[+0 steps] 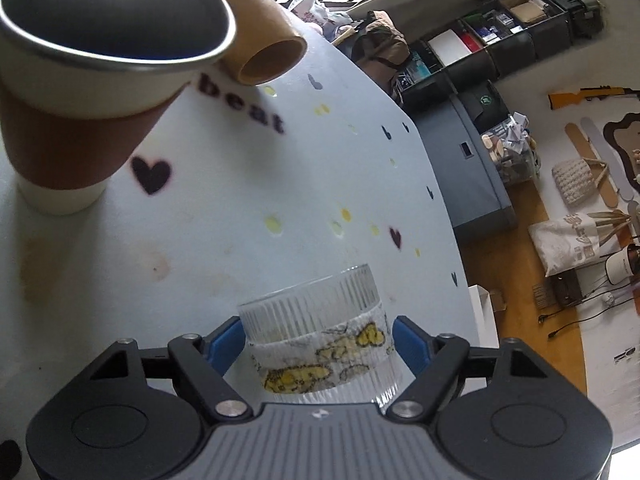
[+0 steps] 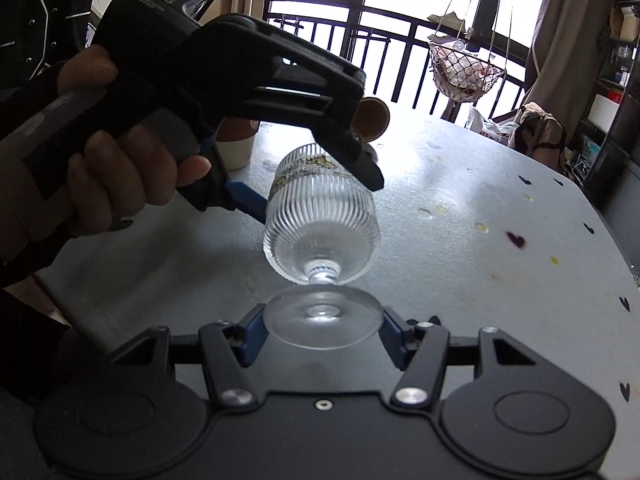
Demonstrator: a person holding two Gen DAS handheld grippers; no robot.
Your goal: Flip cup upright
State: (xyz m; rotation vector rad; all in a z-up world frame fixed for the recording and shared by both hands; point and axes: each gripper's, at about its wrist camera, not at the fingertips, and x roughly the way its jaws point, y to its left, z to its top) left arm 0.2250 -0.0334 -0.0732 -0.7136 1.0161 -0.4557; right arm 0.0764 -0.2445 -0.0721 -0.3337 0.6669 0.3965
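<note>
Between the blue pads of the right gripper [image 2: 322,334], nearest its camera, sat the flat round foot of the cup [image 2: 320,220]; the pads stood just beside the foot's rim on either side, contact too close to call. The cup was a clear ribbed glass goblet: wide disc foot, very short stem, rounded bowl with fine vertical ribbing, and a pale band printed in yellow and black around the bowl. It was held in the air above the table [image 2: 480,240], tilted, foot toward the right gripper and mouth pointing away.

Further along, the left gripper [image 1: 318,342] had closed on the bowl, one blue pad on each side of the printed band. In the right wrist view, the left hand [image 2: 116,168] wrapped the black handle of the left gripper, fingers curled on the trigger.

Beyond, on the pale tabletop printed with dark hearts and yellow spots, stood a white mug with a brown sleeve [image 1: 76,112], metal-rimmed, upright. Behind it lay a tan cardboard tube [image 1: 260,28] on its side. Farthest off, a wire hanging basket [image 2: 464,68] hung before the bright window bars.
</note>
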